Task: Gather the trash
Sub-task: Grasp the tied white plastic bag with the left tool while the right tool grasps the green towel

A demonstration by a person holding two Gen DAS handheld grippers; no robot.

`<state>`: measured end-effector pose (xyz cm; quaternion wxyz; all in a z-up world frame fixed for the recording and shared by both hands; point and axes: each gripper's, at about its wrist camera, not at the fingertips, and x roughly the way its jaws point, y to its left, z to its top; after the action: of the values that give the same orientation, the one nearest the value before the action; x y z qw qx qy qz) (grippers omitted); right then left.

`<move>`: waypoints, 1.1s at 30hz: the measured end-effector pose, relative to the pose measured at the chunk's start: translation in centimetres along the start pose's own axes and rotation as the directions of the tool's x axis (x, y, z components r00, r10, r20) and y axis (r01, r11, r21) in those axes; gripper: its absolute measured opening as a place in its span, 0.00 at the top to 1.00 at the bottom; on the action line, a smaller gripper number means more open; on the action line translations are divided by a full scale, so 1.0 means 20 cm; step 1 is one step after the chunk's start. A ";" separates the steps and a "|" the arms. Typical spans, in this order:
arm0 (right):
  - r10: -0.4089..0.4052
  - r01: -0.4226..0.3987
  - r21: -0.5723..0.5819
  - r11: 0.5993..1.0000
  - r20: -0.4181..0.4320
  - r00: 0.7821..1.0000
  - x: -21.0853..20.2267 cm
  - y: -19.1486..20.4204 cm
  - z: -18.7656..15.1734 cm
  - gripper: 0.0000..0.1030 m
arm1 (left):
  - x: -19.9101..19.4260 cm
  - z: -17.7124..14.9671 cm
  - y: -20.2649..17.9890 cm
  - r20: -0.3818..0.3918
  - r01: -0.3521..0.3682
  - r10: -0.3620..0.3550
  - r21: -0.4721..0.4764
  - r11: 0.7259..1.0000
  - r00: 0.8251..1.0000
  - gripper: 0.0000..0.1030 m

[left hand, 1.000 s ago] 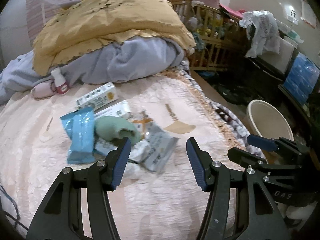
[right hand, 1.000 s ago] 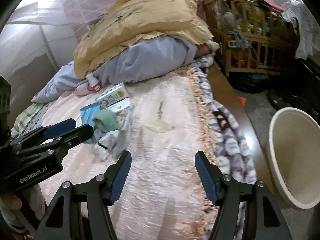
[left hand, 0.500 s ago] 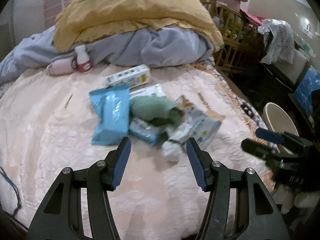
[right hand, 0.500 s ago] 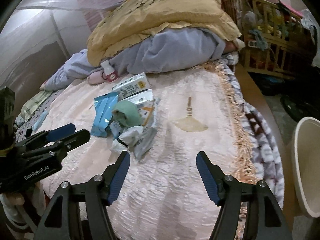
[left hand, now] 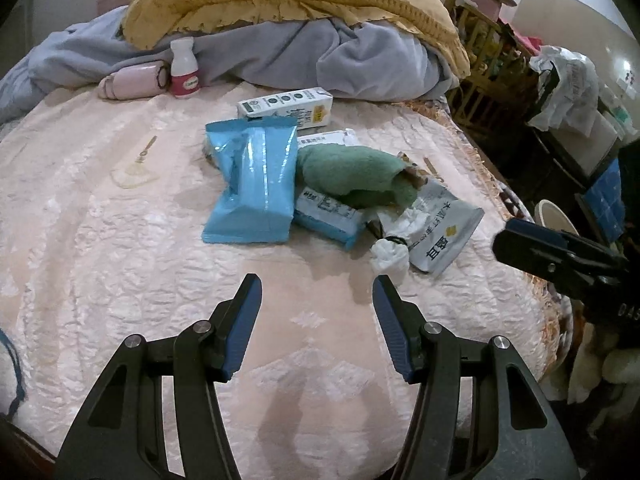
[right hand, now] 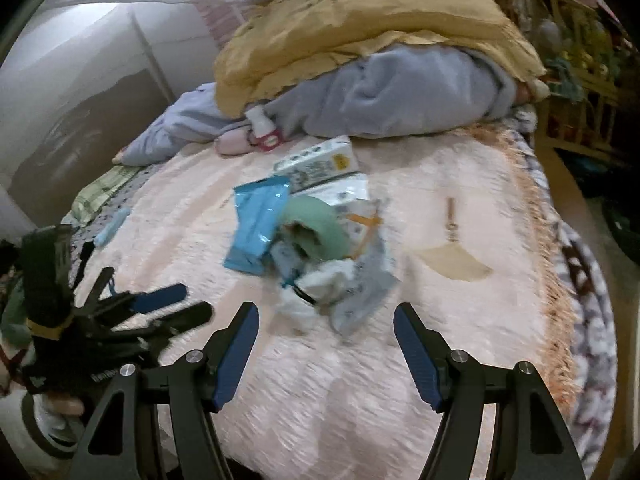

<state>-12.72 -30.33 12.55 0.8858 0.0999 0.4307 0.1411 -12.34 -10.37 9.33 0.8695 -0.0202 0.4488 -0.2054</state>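
A pile of trash lies on the pink bedspread (left hand: 120, 264): a blue wrapper (left hand: 256, 180), a green cloth roll (left hand: 356, 176), a grey pouch (left hand: 440, 232), a white crumpled wad (left hand: 390, 254) and a white carton (left hand: 286, 106). My left gripper (left hand: 316, 324) is open and empty just short of the pile. My right gripper (right hand: 324, 352) is open and empty, close in front of the same pile, with the wad (right hand: 320, 284) and the blue wrapper (right hand: 256, 224) ahead of it. The left gripper also shows at the left of the right wrist view (right hand: 176, 308).
A small white bottle (left hand: 184, 68) and a pink pouch (left hand: 132, 82) rest against the grey and yellow bedding (left hand: 304, 12). A cream bin (left hand: 556, 216) stands on the floor right of the bed. A wooden crib (right hand: 576, 64) is at the far right.
Both grippers have swung left and moved in toward the trash pile, which now sits straight ahead of them. The bin has slid out toward the right edge. Both jaws stay open.
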 end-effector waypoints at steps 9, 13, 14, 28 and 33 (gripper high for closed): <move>-0.001 0.001 0.027 1.000 0.034 0.999 0.03 -0.03 0.13 0.34 | 0.20 0.08 -0.16 -0.033 0.093 -0.092 0.030 0.995 0.995 0.45; -0.002 0.002 0.021 1.000 0.020 1.000 0.05 -0.06 0.20 0.34 | 0.37 0.10 -0.19 -0.083 0.111 -0.107 0.034 0.993 0.991 0.47; 0.001 -0.001 0.013 1.000 0.013 1.000 0.07 -0.06 0.22 0.34 | 0.39 0.11 -0.18 -0.091 0.119 -0.117 0.020 0.993 0.989 0.59; 0.079 -0.089 -0.044 0.995 -0.192 0.978 0.56 0.08 0.40 0.34 | 0.06 0.02 0.08 -0.032 0.106 -0.106 -0.002 0.994 0.994 0.79; 0.012 -0.024 -0.057 0.998 -0.213 0.977 0.67 0.08 0.33 0.63 | 0.05 -0.01 0.16 -0.018 0.070 -0.071 -0.047 0.996 0.997 0.79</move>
<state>0.08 -24.62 7.30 0.8358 0.0618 0.5179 0.1717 -10.86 -7.91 7.70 0.8565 -0.0541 0.4608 -0.2259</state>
